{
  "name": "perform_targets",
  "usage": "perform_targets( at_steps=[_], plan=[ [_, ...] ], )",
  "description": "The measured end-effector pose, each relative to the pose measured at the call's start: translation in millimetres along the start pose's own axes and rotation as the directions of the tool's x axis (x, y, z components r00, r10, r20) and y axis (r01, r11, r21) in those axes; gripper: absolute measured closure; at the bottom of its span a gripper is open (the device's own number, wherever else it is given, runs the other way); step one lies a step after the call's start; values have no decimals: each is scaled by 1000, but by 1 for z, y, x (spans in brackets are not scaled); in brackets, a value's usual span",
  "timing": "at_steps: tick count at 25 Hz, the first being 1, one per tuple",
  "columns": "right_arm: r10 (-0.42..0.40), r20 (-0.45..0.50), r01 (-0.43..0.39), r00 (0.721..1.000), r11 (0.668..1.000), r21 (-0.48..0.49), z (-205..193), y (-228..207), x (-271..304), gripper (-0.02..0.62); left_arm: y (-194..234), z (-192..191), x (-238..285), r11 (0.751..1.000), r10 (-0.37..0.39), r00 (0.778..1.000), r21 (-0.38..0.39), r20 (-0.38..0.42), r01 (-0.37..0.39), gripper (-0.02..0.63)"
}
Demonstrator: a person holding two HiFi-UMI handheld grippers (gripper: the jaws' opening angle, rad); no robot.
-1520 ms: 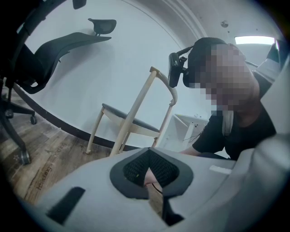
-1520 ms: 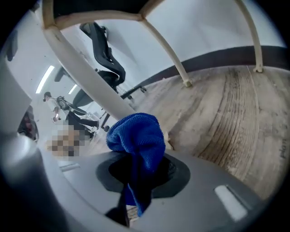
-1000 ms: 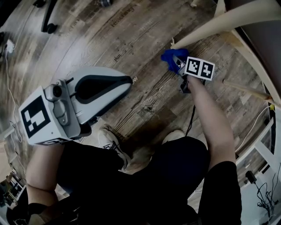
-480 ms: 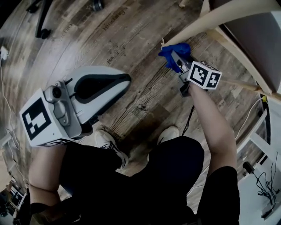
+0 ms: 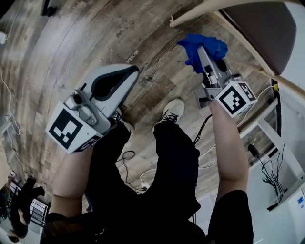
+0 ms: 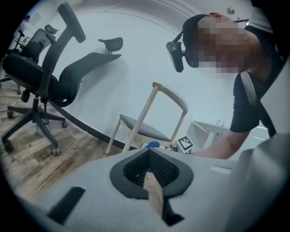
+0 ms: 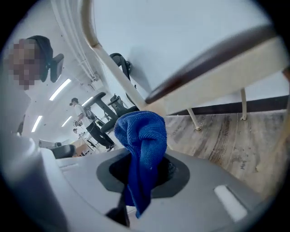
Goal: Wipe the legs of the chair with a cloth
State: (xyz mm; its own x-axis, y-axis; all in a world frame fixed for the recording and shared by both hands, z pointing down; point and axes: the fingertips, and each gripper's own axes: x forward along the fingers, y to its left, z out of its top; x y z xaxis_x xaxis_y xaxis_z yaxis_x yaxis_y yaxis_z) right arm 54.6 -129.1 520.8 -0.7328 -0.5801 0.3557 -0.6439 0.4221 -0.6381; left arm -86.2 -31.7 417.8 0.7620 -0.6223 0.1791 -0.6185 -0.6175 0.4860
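In the head view my right gripper is shut on a bunched blue cloth. It hovers just below the wooden chair's pale leg, beside the grey seat. In the right gripper view the cloth sticks up out of the right gripper, its top right under the joint of the leg and the seat rail; I cannot tell whether they touch. My left gripper is held off to the left over the floor. In its own view the left gripper is shut and empty, pointing at the chair.
A black office chair stands on the wood floor to the left. Cables lie behind my shoes. A white desk frame with more wires is at the right.
The right gripper with the cloth has risen from the foot of the chair leg up towards the seat. The left gripper has shifted right and upward in the view.
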Motion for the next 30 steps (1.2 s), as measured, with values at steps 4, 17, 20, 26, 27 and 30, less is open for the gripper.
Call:
perform_targets(
  at_steps=[4, 17, 20, 26, 27, 30],
  plan=[
    [-3, -92, 3, 996, 1000, -3, 14, 57, -71, 512, -46, 14, -28, 998, 55, 996, 3, -71, -55, 607],
    [122, -94, -119, 988, 992, 37, 158, 290, -238, 511, -247, 176, -90, 991, -51, 974, -130, -220, 23, 607],
    [150, -57, -148, 987, 988, 31, 202, 332, -268, 511, -284, 233, -82, 989, -70, 981, -141, -182, 45, 607],
    [185, 16, -183, 983, 979, -91, 281, 393, -330, 511, -342, 326, -63, 987, -110, 991, -130, -83, 98, 607],
    [190, 31, -186, 981, 976, -111, 293, 400, -341, 511, -351, 337, -60, 986, -117, 990, -125, -72, 108, 607],
    [205, 69, -195, 976, 972, -130, 319, 425, -373, 510, -380, 362, -57, 986, -134, 989, -108, -53, 128, 607]
  ],
)
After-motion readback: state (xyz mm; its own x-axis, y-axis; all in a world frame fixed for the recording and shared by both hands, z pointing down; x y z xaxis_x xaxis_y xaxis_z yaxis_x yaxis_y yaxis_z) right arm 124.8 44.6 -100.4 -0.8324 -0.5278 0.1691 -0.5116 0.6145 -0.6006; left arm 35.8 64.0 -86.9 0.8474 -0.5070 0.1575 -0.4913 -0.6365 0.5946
